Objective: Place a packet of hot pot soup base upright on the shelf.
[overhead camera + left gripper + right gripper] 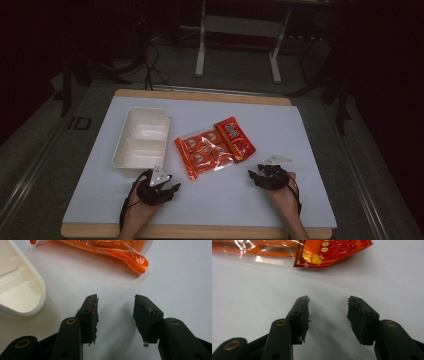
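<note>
White tabletop point(280, 135) carried white two-compartment plastic tray point(141, 141) at left; clear orange snack multipack point(204, 152) beside it, small red-orange sachet point(235, 138) overlapping its right edge. Left gripper point(170, 191), right gripper point(254, 176): jaws apart, empty, near packets.

Both grippers black, two-jaw, hand-held. Left gripper point(172, 189): grey three-cornered plate on top with small dark dots, thin black cable looping back along the forearm. Right gripper point(252, 175): same grey plate, lighter in the glare, black cable trailing by the wrist. Forearms bare, no sleeves in sight. In the left gripper view point(115, 305): blocky matte-black jaws on rounded black arms, brass-ringed rivet holes at each pivot, small plain holes lower down, left pad frayed along its inner edge with a red speck, right pad worn pale at the rim. In the right gripper view point(328, 305): same build, brass rings, pads chipped and ragged.
</note>
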Action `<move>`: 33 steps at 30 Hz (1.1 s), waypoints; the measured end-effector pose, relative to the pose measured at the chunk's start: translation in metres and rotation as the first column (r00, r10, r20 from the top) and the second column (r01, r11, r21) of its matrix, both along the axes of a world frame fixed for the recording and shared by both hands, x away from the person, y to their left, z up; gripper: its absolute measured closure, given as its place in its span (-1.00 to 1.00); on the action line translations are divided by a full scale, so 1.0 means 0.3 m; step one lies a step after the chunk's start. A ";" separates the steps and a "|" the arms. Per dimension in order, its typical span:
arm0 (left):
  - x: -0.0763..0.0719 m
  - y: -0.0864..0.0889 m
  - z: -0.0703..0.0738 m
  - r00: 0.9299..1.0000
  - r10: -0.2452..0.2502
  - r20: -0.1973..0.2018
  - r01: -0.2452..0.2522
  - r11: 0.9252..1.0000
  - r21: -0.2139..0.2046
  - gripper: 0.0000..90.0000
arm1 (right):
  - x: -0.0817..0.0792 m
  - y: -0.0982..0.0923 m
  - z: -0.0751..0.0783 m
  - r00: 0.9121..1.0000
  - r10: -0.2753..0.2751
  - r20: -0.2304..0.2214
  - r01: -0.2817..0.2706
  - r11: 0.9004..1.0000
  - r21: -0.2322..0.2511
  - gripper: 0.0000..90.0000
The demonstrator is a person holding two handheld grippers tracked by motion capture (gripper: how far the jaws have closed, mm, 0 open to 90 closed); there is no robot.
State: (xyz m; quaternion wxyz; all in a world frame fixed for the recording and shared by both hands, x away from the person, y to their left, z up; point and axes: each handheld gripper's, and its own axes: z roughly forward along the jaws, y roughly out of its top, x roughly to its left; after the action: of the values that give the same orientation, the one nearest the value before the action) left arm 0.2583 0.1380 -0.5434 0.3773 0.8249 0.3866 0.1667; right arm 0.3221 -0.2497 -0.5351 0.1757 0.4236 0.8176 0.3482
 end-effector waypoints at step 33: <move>0.002 0.022 0.005 0.999 0.032 0.037 -0.030 0.998 -0.046 0.13 | 0.094 0.025 0.085 0.998 0.051 -0.044 -0.051 0.999 0.007 0.02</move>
State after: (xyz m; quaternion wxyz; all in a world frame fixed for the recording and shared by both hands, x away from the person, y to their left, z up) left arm 0.2590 0.1446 -0.5419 0.4003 0.8067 0.3960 0.1793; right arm 0.3503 -0.2423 -0.5096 0.1472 0.4108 0.8308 0.3454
